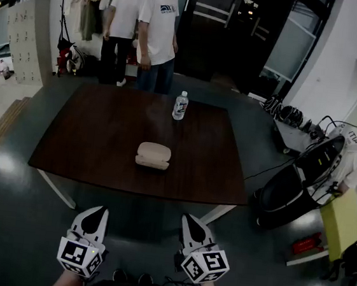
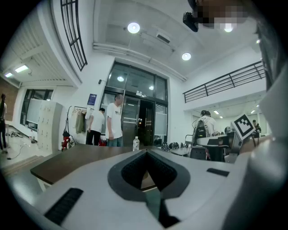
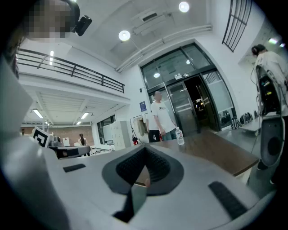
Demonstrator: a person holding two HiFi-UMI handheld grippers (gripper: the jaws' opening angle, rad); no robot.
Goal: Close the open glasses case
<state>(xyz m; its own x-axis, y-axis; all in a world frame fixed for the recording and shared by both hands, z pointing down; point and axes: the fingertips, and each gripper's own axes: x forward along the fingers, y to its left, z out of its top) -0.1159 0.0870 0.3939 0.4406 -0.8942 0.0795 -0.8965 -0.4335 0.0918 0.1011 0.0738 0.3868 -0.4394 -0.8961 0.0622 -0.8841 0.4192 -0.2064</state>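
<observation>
The left gripper [image 1: 102,209] and right gripper [image 1: 188,218] are hanging with fingers pressed together, gripping nothing. Well ahead of the fingertips, the beige oval hard-shell glasses case [image 1: 153,155] is lying on the dark brown wooden table [image 1: 95,139]. Pressing its lid one-sidedly is likely to send it sliding across the smooth top. Farther beyond, a clear plastic water bottle [image 1: 180,105] and two people in white shirts [image 1: 157,34] are standing.

Glasses case [image 1: 153,155] on table [image 1: 89,135] — bottle [image 1: 180,105] behind it, at far edge
</observation>
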